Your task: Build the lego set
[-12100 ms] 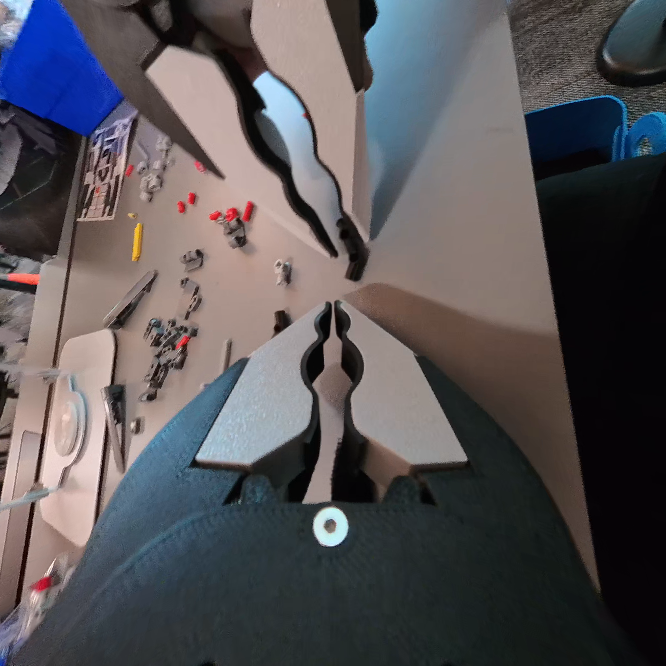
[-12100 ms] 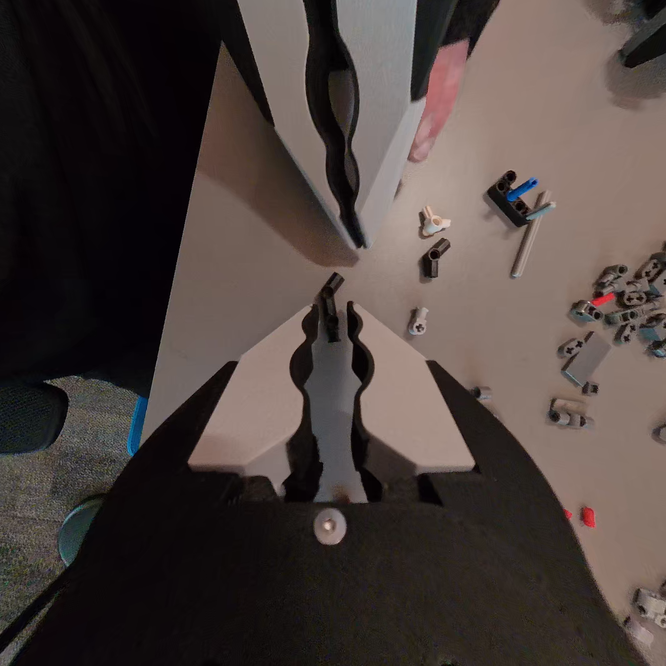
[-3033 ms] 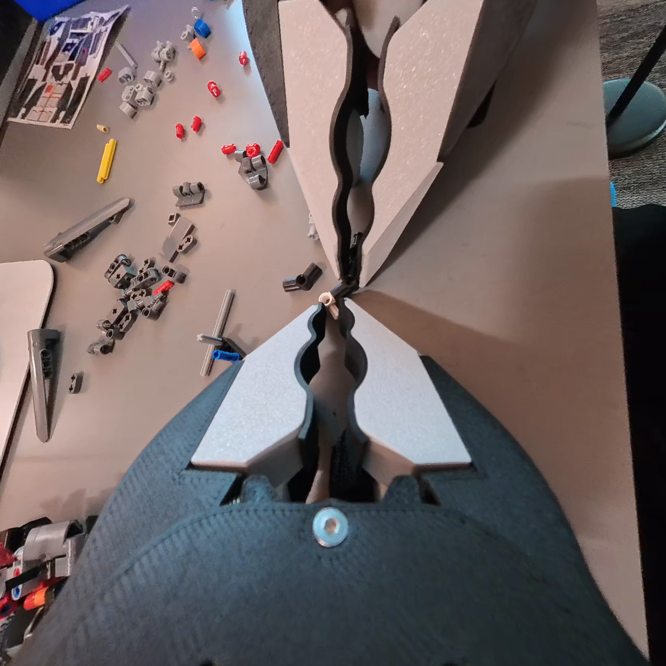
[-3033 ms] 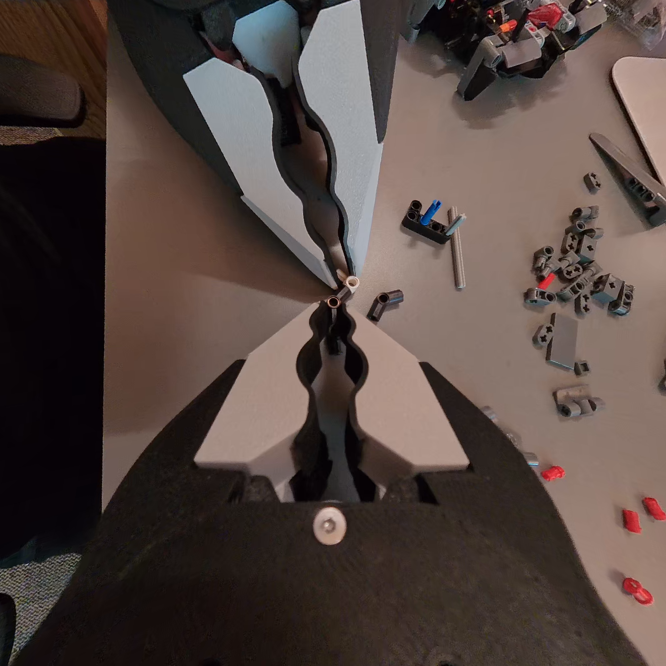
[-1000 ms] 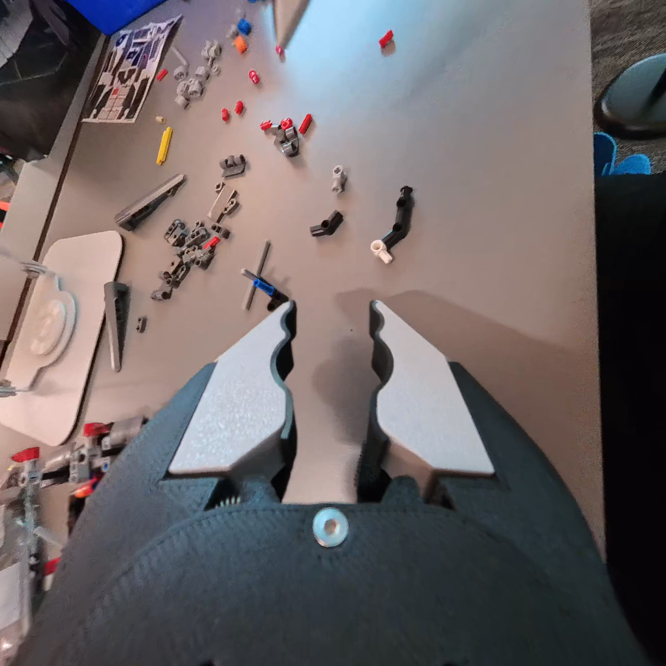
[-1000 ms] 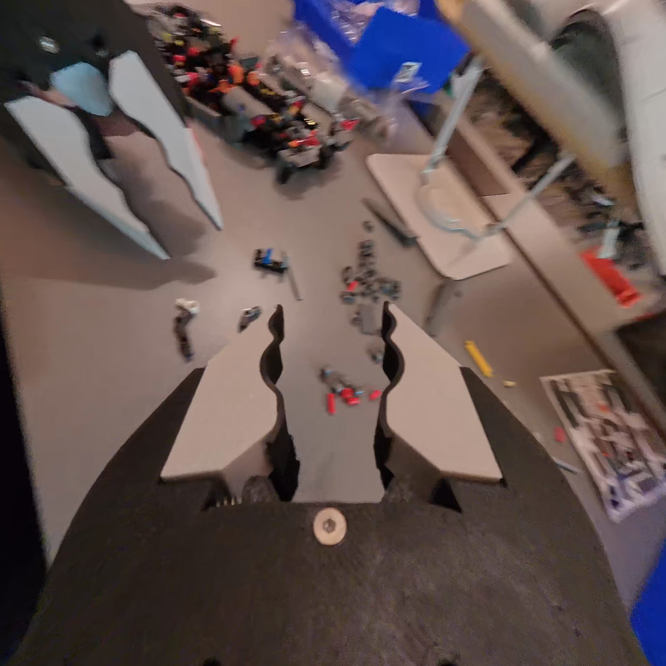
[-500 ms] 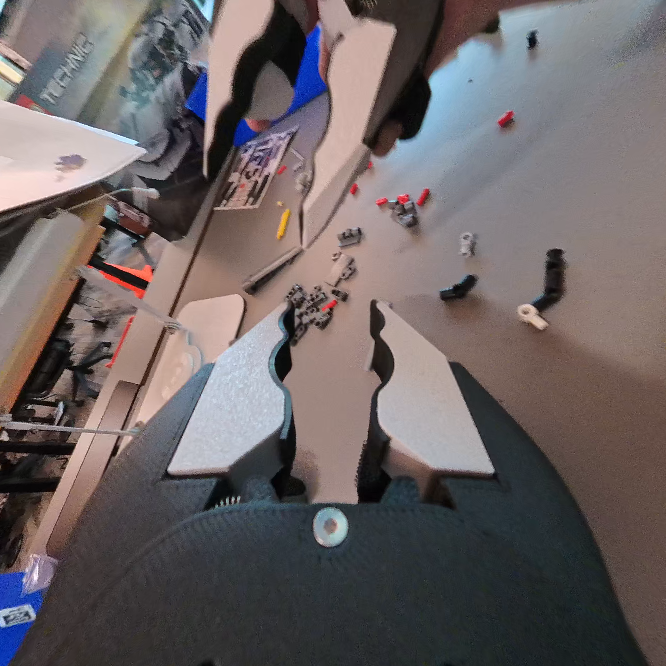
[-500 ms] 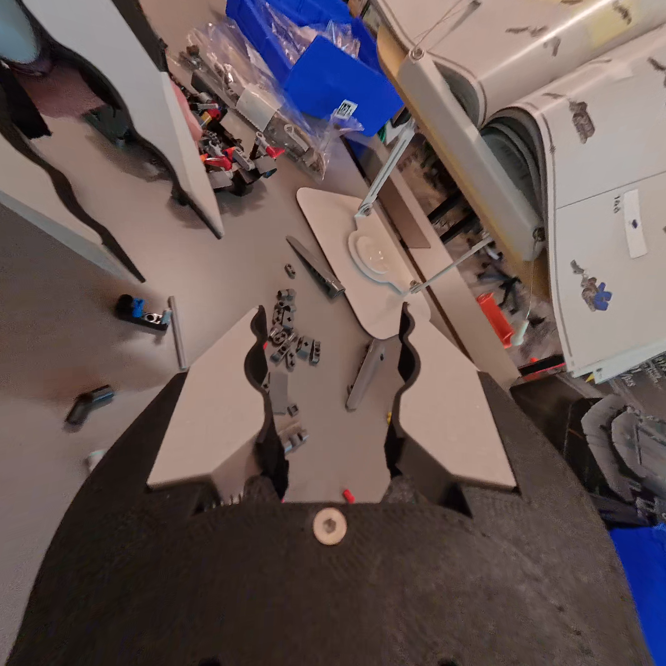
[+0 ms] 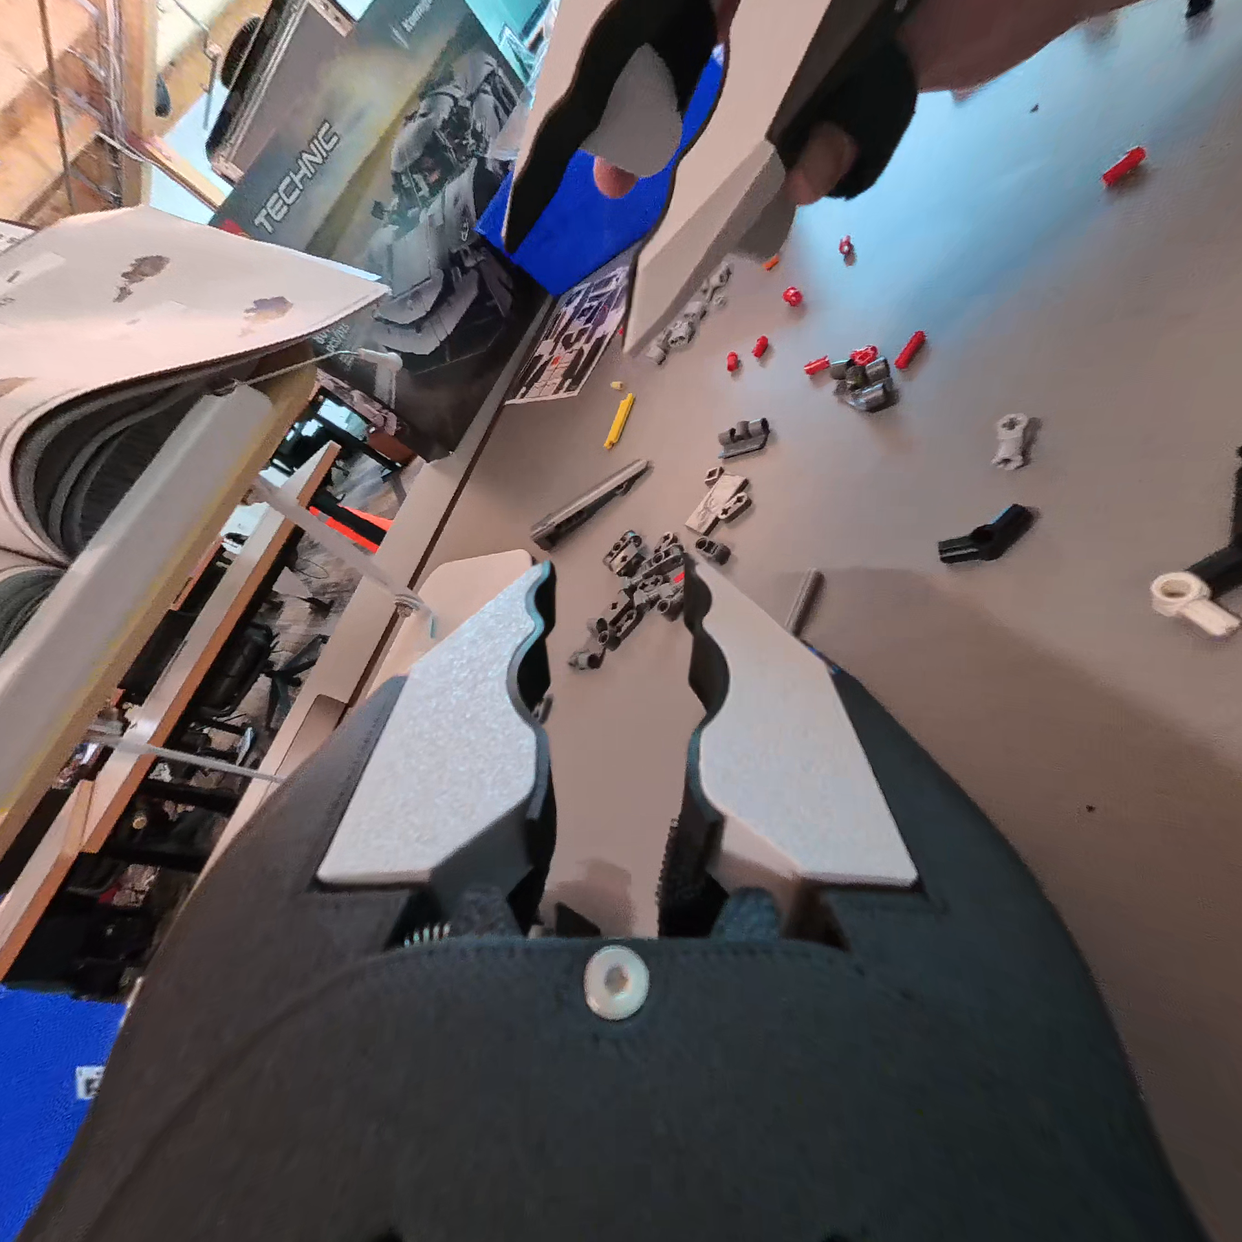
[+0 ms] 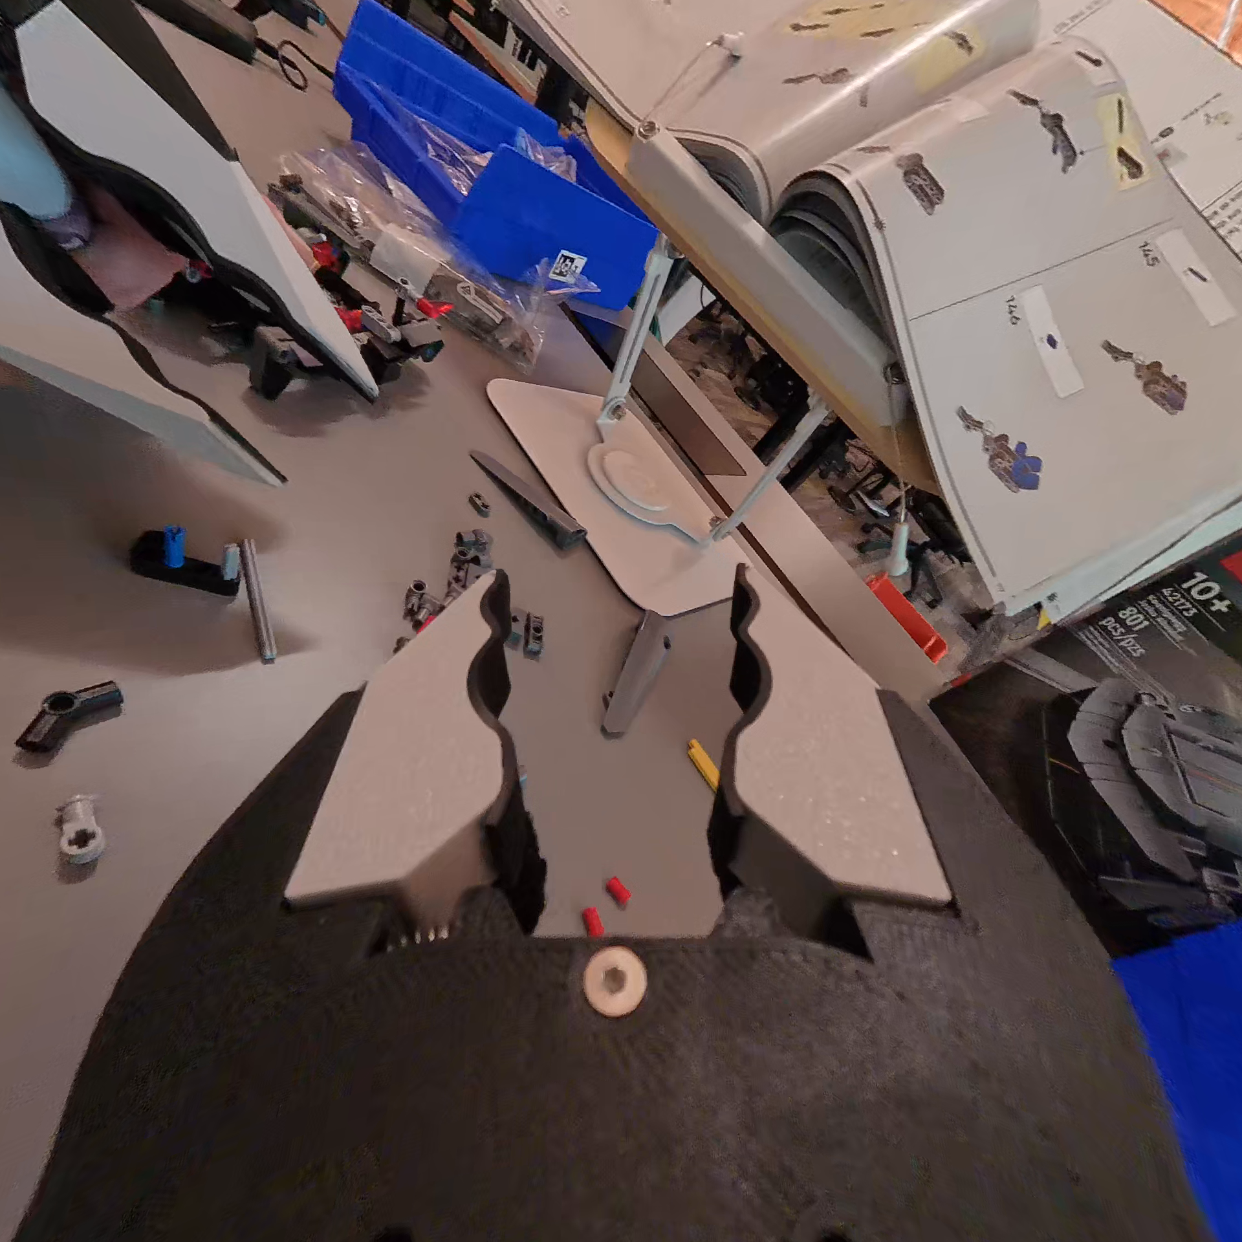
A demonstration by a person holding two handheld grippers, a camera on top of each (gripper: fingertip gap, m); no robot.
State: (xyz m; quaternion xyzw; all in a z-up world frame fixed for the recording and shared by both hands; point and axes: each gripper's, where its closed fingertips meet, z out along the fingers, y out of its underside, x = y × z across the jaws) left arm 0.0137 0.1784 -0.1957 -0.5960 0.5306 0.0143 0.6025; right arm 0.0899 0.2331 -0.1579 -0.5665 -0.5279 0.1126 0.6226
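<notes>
Both tools hang above the table [image 9: 1008,773] with nothing between their fingers. The left tool [image 9: 618,585] stands partly open, a moderate gap between its pads; the right tool [image 10: 615,585] is spread wide.

Nearest the left tool, seen through its gap, a cluster of small dark grey connector pieces [image 9: 638,591] lies on the table, one with a red bit among them. These look like hard, light plastic parts, stiff and smooth, so they would likely skate away if nudged. Each one is best pinched across its flat sides, one at a time, since the heap is tangled. To the right lie a black angled connector [image 9: 984,534] and a cream pin piece [image 9: 1189,601], well apart from the heap. Farther off are a long grey beam [image 9: 591,501], a yellow rod [image 9: 618,420] and scattered red pins [image 9: 867,356].

Below the right tool, two red pins [image 10: 605,904] lie near its base and a grey tapered panel [image 10: 635,679] lies between its fingers on the table, untouched. That panel is long and rigid, easiest taken across its narrow width near the middle. Left of it sit a grey axle [image 10: 259,601] and a black beam with a blue pin [image 10: 178,561]. Beyond stands a white stand base [image 10: 605,470], and farther still blue bins [image 10: 524,201] and an open booklet [image 10: 1008,235].
</notes>
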